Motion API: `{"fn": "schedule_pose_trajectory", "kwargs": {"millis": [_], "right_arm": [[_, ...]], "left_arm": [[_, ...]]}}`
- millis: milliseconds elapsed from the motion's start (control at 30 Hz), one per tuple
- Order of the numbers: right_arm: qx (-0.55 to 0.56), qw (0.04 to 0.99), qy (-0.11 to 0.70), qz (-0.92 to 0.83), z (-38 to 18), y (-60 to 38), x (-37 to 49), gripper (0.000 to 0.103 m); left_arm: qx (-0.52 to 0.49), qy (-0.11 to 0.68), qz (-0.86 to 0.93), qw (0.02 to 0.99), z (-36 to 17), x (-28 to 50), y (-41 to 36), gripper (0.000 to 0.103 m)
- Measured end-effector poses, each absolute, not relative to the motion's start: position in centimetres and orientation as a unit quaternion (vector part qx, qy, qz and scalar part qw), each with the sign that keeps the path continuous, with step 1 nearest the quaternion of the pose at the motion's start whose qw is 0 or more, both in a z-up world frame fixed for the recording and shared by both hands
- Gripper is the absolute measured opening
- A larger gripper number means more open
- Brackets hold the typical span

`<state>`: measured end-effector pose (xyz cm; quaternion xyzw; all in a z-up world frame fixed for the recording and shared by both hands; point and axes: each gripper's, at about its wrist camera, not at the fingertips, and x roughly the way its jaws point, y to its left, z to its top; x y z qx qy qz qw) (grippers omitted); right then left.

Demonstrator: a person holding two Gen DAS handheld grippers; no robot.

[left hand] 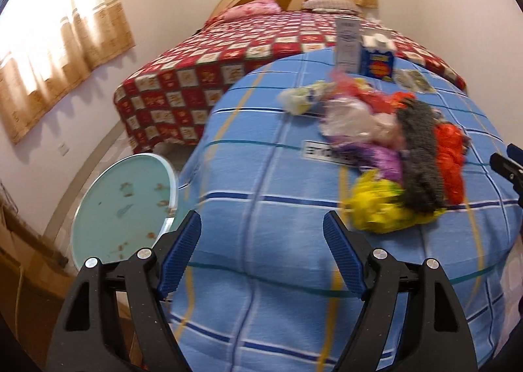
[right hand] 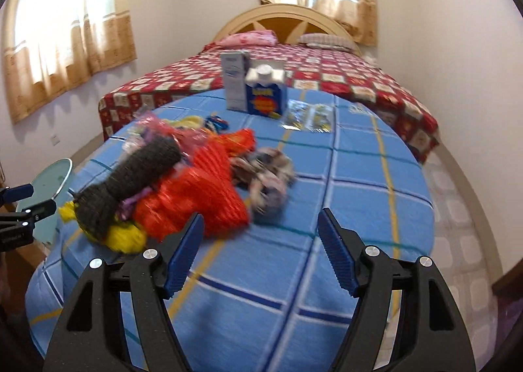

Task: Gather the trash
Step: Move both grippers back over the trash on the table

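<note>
A pile of trash lies on the blue checked cloth [left hand: 261, 176] over a table. It holds a yellow plastic bag [left hand: 385, 208], a grey knitted piece [left hand: 418, 156], an orange net bag [left hand: 451, 159] and clear and purple wrappers [left hand: 356, 123]. In the right wrist view the grey piece [right hand: 130, 179], orange bag [right hand: 202, 189] and a crumpled patterned wad [right hand: 271, 172] lie just ahead. My left gripper [left hand: 263, 225] is open and empty, left of the pile. My right gripper [right hand: 261, 223] is open and empty, near the orange bag.
A blue carton [right hand: 264, 94] and a tall grey-white box [right hand: 233, 81] stand at the cloth's far side, with foil packets [right hand: 307, 115] beside them. A bed with a red checked cover [right hand: 327, 71] lies beyond. A round glass side table [left hand: 124, 205] stands at the left.
</note>
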<state>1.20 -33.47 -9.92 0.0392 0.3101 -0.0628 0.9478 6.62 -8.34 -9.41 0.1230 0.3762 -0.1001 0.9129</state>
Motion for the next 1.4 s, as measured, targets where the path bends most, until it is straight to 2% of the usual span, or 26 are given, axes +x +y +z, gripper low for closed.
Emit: {"fn": "schedule_pose_trajectory", "kwargs": {"millis": [600, 767, 1100, 1300, 1333, 1400], "right_arm": [[0.062, 0.945, 0.309, -0.083, -11.9, -35.0, 0.5, 0.074], [0.068, 0.945, 0.304, -0.099, -11.8, -36.1, 0.2, 0.074], [0.087, 0.944, 0.299, -0.113, -12.2, -37.6, -0.3, 0.076], [0.08, 0.946, 0.296, -0.107, -11.9, -36.8, -0.4, 0.076], [0.08, 0.946, 0.294, -0.106, -11.8, -36.8, -0.4, 0.076], [0.082, 0.946, 0.295, -0.106, -11.9, -36.7, -0.4, 0.076]], "left_arm": [[0.119, 0.357, -0.143, 0.915, -8.0, 3.7, -11.2, 0.076], [0.12, 0.375, -0.149, 0.907, -8.7, 4.4, -12.1, 0.076], [0.102, 0.356, -0.125, 0.921, -6.7, 3.6, -10.5, 0.076], [0.126, 0.361, -0.146, 0.912, -8.6, 3.4, -13.2, 0.076], [0.13, 0.363, -0.144, 0.911, -9.1, 3.6, -13.6, 0.075], [0.132, 0.377, -0.143, 0.906, -10.4, 4.6, -14.0, 0.065]]}}
